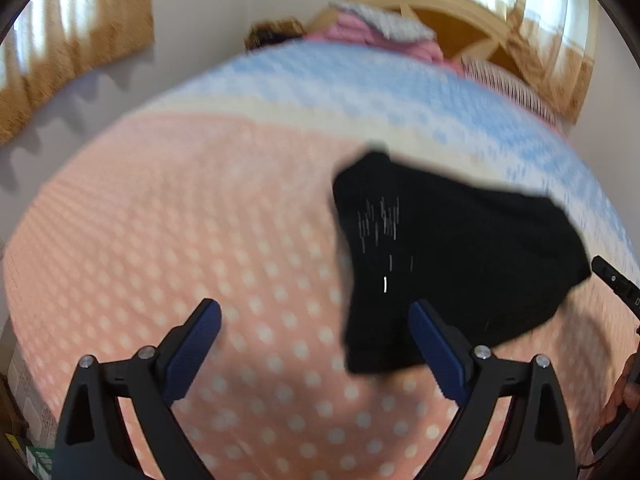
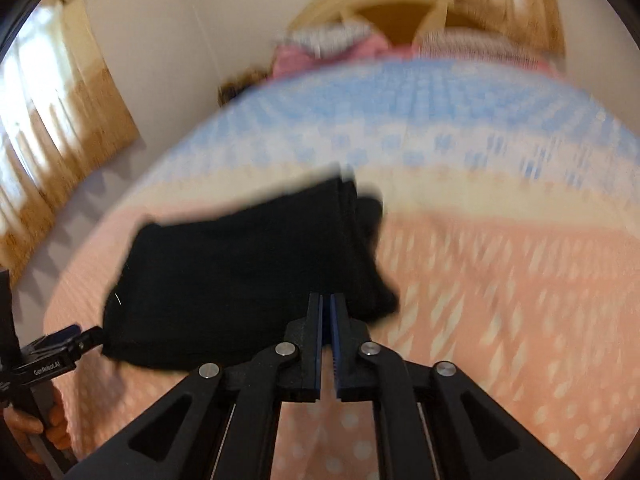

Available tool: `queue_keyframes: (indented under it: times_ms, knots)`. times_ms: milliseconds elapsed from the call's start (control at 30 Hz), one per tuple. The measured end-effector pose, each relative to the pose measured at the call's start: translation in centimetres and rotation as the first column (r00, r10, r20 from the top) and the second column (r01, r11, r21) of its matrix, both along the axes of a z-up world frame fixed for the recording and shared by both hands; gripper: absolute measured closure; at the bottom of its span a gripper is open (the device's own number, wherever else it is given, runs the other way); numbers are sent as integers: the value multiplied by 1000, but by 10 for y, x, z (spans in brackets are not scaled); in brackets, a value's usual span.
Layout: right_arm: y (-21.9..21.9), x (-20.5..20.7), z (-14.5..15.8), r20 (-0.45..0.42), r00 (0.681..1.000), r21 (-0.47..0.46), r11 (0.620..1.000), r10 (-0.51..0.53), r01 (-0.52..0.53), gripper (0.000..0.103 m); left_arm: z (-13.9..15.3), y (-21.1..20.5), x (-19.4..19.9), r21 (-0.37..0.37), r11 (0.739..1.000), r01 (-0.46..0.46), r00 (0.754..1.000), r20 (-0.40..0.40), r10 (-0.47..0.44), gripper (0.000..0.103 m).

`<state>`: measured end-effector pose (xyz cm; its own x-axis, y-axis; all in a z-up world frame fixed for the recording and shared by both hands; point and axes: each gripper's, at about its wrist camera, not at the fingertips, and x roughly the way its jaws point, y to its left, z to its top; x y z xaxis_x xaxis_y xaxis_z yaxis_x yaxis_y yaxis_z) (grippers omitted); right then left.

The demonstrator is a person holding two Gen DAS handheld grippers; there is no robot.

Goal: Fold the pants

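Note:
The black pants (image 1: 448,256) are bunched into a folded bundle above the pink dotted bedspread (image 1: 180,220). My left gripper (image 1: 316,344) is open and empty, its right finger just in front of the bundle's near edge. My right gripper (image 2: 329,312) is shut on the near right edge of the pants (image 2: 240,272) and holds them up. The left gripper's tip (image 2: 64,338) shows at the pants' left edge in the right wrist view. The right gripper's tip (image 1: 616,280) shows at the far right in the left wrist view. Both views are blurred by motion.
The bedspread turns cream and blue toward the far side (image 2: 400,120). Pink and grey bedding (image 1: 376,28) lies by the wooden headboard (image 1: 460,12). Curtains (image 1: 72,40) hang to the left by the wall.

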<state>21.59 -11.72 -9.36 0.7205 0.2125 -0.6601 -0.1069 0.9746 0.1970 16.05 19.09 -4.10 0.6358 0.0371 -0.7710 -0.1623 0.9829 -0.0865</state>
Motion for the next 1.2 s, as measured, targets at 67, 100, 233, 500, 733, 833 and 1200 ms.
queue_keyframes:
  times_ms: [67, 100, 233, 500, 733, 833, 1200]
  knots:
    - [9, 3, 18, 75, 997, -46, 999, 9, -6, 99, 17, -4, 11, 12, 1000, -2, 998, 63, 1, 6]
    - [16, 11, 23, 87, 996, -75, 997, 28, -21, 99, 22, -8, 17, 25, 1000, -2, 997, 82, -1, 6]
    - [37, 57, 15, 58, 998, -138, 990, 38, -29, 99, 20, -31, 60, 57, 998, 15, 990, 139, -23, 6]
    - [29, 89, -33, -7, 999, -135, 990, -39, 38, 99, -59, -29, 105, -9, 1000, -25, 995, -92, 25, 0]
    - [44, 84, -35, 20, 999, -210, 977, -43, 46, 98, -49, -27, 90, -2, 1000, -27, 995, -100, 26, 0]
    - [39, 85, -28, -25, 998, -178, 983, -53, 48, 98, -34, -33, 75, 60, 998, -20, 996, -90, 25, 0]
    - [36, -14, -16, -63, 995, 105, 991, -71, 77, 47, -16, -62, 13, 200, 977, 66, 998, -26, -62, 0]
